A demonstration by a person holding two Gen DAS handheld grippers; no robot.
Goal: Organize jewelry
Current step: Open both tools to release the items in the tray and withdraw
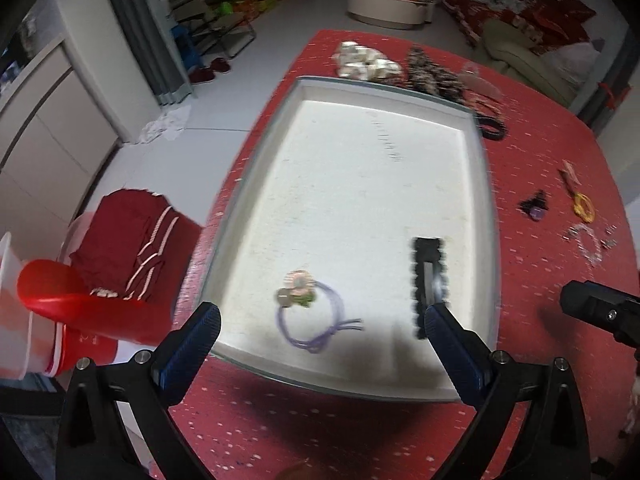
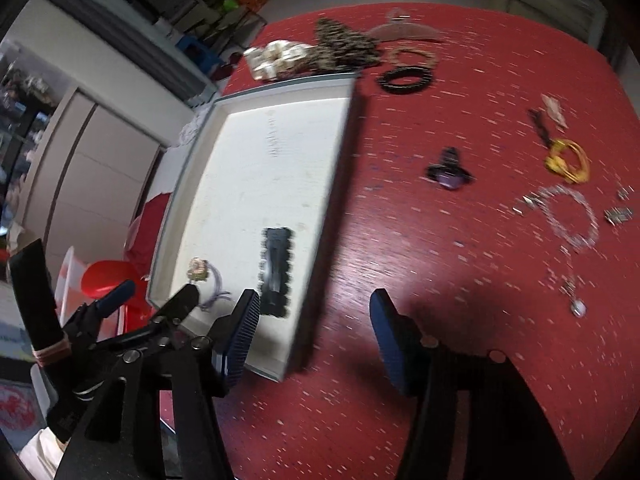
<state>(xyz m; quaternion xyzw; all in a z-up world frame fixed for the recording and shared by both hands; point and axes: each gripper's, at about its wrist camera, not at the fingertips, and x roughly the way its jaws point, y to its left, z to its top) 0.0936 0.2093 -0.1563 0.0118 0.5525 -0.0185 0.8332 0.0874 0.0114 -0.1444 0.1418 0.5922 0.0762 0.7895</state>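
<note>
Jewelry was split between two places: a few pieces already lay inside the shallow white rectangular tray with a grey-blue rim point(image 1: 256, 152), and the rest was strewn over the red speckled surface point(image 1: 532, 152).

Nearest the left wrist camera, the left tool point(image 1: 322, 322) hung over the tray's near edge with its blue ribbed pads spread as wide as they go and nothing between them. Just beyond it, at about 12 o'clock from the tool, lay a lilac elastic hair tie with a pale flower charm point(image 1: 308, 312), flat on the tray floor and free of both pads; it looked set down there as a sorted item. At about 2 o'clock lay a black scalloped hair clip point(image 1: 428, 280), lengthwise near the tray's right wall, so the two pieces sat side by side rather than heaped.

The right tool point(image 2: 314, 320) straddled the tray's right wall in its own view, jaws partly open and empty, probably free to fetch the next piece. From it, at about 1 o'clock on the surface, sat a small black-and-purple ornament point(image 2: 450, 172). Toward 2 o'clock lay a clear beaded chain with a pendant point(image 2: 572, 220), and beyond that a yellow coiled band point(image 2: 568, 160).

Farthest off, past the tray's far edge, were a black ring-shaped scrunchie point(image 2: 404, 78), a dark leopard-patterned fabric piece point(image 2: 344, 42) and a cluster of cream-white chunky beads point(image 2: 276, 58), apparently waiting their turn. Blur kept finer detail from showing.
</note>
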